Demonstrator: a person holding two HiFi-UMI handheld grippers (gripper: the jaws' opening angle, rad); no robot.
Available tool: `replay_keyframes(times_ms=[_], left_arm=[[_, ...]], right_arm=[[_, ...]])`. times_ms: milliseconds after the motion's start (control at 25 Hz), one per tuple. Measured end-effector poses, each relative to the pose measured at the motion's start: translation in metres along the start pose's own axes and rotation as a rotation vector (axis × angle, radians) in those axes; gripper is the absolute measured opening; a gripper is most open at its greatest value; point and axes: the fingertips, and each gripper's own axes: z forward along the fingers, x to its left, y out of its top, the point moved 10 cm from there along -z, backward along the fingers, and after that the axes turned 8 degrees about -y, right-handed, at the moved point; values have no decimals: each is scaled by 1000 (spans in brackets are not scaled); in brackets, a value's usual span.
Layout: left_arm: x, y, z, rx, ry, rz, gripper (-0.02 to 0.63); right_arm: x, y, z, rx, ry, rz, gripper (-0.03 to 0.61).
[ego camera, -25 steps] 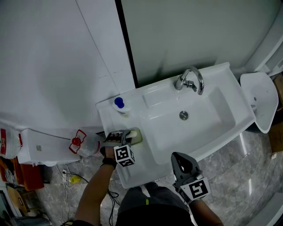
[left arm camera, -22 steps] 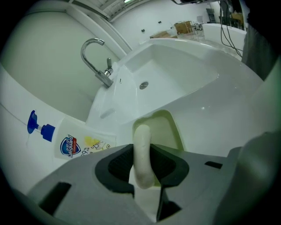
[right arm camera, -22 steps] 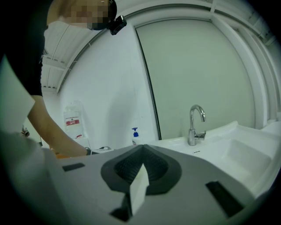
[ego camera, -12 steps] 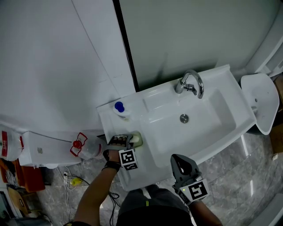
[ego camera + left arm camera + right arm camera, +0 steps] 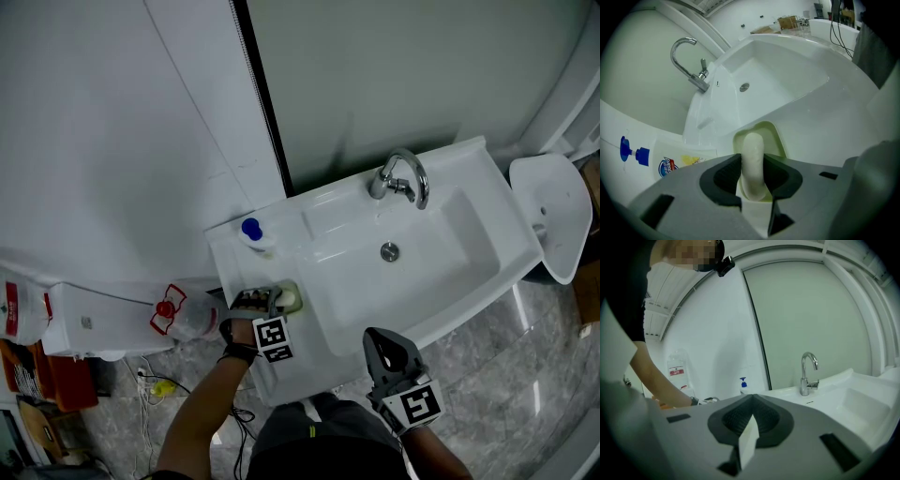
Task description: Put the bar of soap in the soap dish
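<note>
left gripper view: bar of soap (image 5: pixel 753 149) stands edgewise, pointing far into the soap dish (image 5: pixel 775 134), left gripper (image 5: pixel 752 162) jaws easing open, pads touching it.

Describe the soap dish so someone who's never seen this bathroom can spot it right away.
On the white washbasin, look at the flat ledge left of the bowl, in front of the blue-topped pump bottle. The soap dish is the small rounded tray there, the only pale green thing, with a cream bar of soap on edge over it.
</note>
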Motion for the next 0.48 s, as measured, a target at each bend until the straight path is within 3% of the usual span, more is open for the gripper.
replay_keyframes(times_ms=[480], left_arm=[[1, 0, -3, -57, -83, -137, 155]], right_arm=[[3, 0, -4, -9, 7, 1, 11]])
